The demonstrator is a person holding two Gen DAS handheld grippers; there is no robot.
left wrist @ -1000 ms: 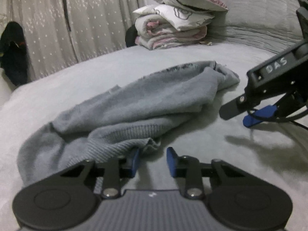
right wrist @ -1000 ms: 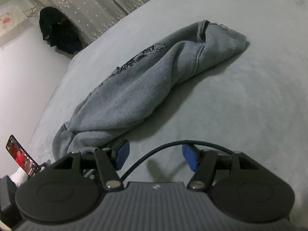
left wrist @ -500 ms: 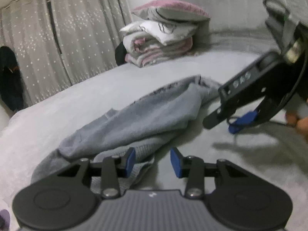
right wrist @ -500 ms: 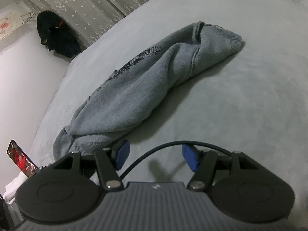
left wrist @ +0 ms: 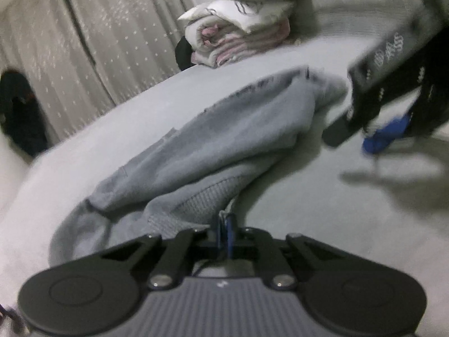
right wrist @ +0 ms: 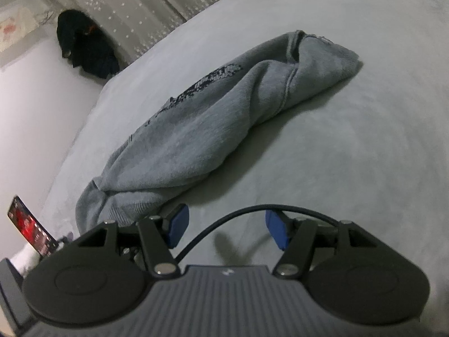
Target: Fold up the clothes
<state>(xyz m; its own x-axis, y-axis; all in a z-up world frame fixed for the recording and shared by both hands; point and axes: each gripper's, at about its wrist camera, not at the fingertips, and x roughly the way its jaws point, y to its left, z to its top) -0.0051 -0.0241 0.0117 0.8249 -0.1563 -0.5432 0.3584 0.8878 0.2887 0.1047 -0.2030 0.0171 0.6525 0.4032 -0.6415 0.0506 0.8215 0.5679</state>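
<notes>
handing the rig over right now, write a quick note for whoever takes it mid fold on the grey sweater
Left gripper: jaws have just closed, pinching the ribbed hem edge of the grey sweater at its near end.
Right gripper: jaws open, empty, hovering over bare bed cover just right of the hem; a cable loops across between them.
Sweater: bunched in a long diagonal heap on the bed, dark print partly showing, far end toward the stacked bedding.
Done: first hem grip only.
Left: grip a second point with the right, spread the sweater flat, then fold all of it.
</notes>
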